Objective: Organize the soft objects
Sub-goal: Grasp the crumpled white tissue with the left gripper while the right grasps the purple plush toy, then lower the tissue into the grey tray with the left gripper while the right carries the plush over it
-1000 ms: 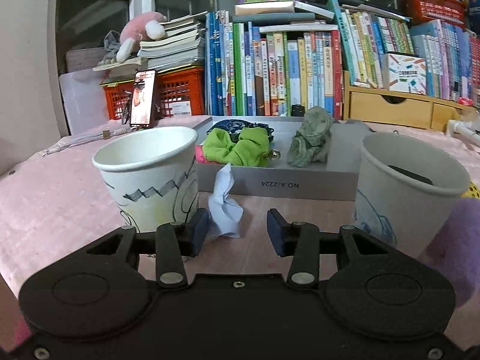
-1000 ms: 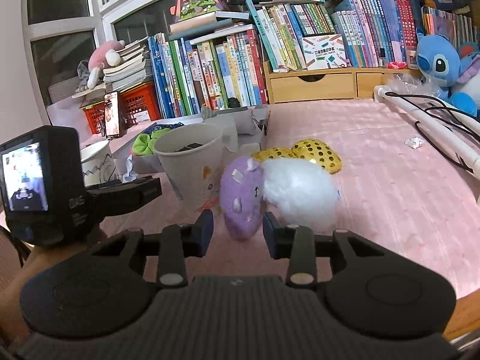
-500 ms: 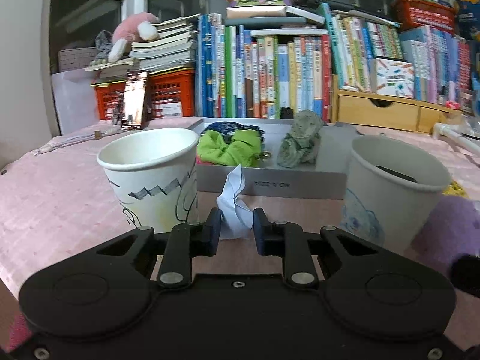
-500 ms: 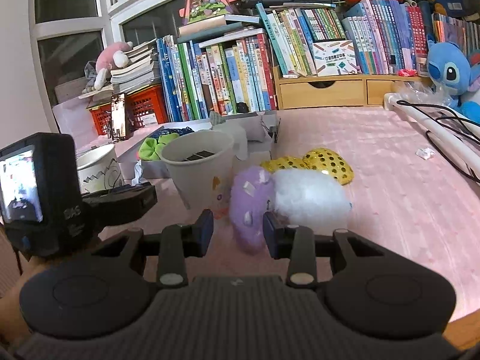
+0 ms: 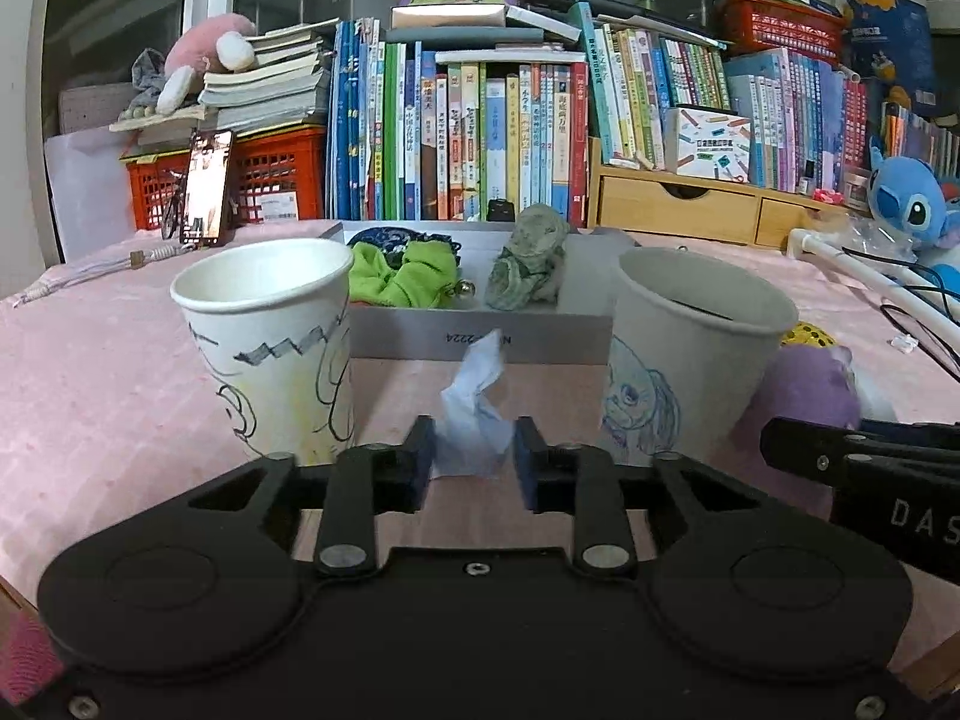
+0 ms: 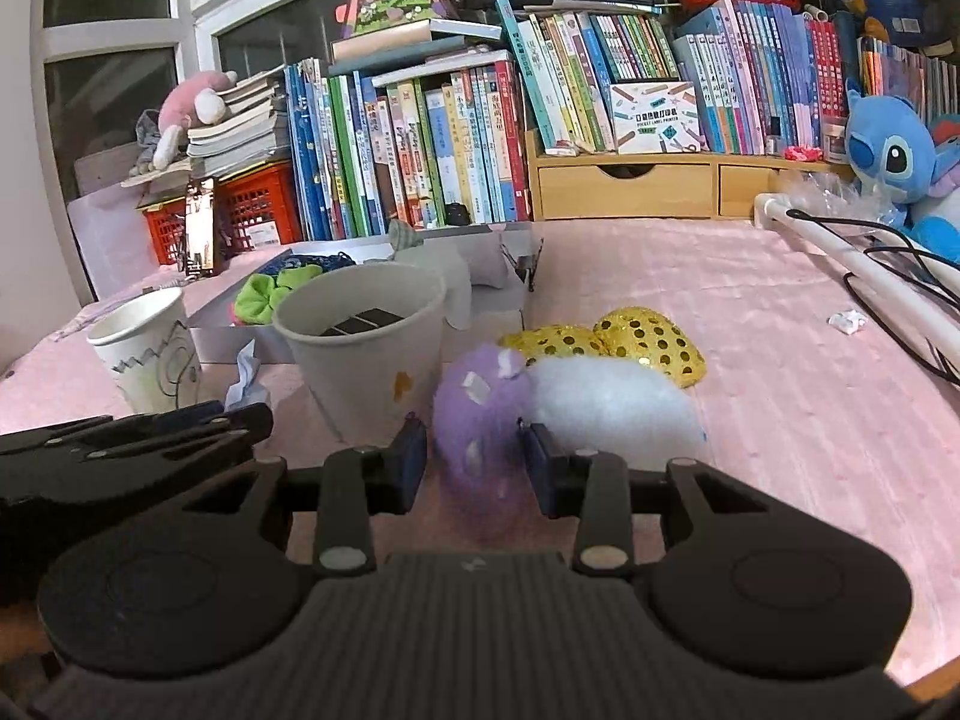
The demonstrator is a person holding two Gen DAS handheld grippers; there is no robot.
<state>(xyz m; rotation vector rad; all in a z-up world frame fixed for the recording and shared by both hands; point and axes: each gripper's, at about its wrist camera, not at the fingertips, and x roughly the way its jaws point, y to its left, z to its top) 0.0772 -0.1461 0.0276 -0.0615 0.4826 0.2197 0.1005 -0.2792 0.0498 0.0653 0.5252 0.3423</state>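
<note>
Your left hand-held gripper (image 5: 470, 463) has just loosened around the crumpled blue tissue (image 5: 474, 414), between the paper cups; re-clench squarely. Your right hand-held gripper (image 6: 473, 461) clasps the purple plush (image 6: 480, 414) beside the right cup (image 6: 366, 354); lift slowly.

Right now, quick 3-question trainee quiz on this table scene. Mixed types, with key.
1. Multiple choice: what sits between the fingers of the right gripper?
A. purple plush toy
B. red sponge
C. rolled sock
2. True or false: the paper cup right beside that toy is empty.
3. Short answer: what container holds the green cloth?

Key
1. A
2. False: a dark flat item lies inside it.
3. The grey box.
</note>
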